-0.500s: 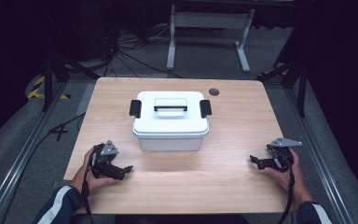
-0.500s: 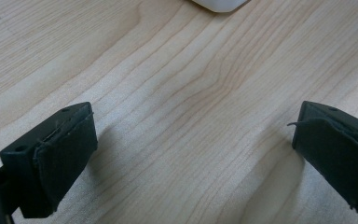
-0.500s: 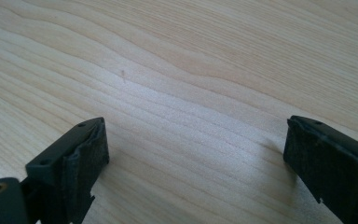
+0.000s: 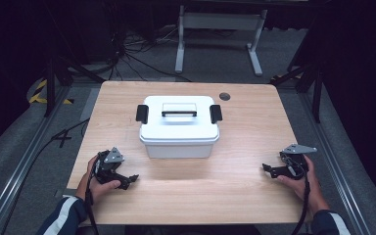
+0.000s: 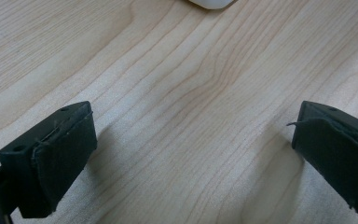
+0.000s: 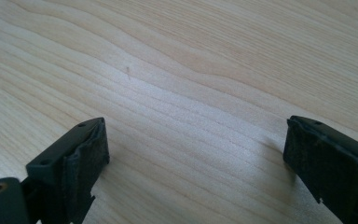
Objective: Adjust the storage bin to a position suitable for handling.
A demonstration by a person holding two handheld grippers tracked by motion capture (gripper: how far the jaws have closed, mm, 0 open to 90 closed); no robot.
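Wooden counter (image 4: 235, 196) carrying a lidded white storage box (image 4: 179, 127), with a hand-held claw at each near corner.
The box sits at the counter's centre, lid on, a black latch at each end and a handle lying flat on top. The left claw (image 4: 126, 180) rests near the box's front-left corner, its jaws spread wide over bare wood; the right claw (image 4: 270, 170) lies well apart at the right edge, jaws likewise wide apart and empty.
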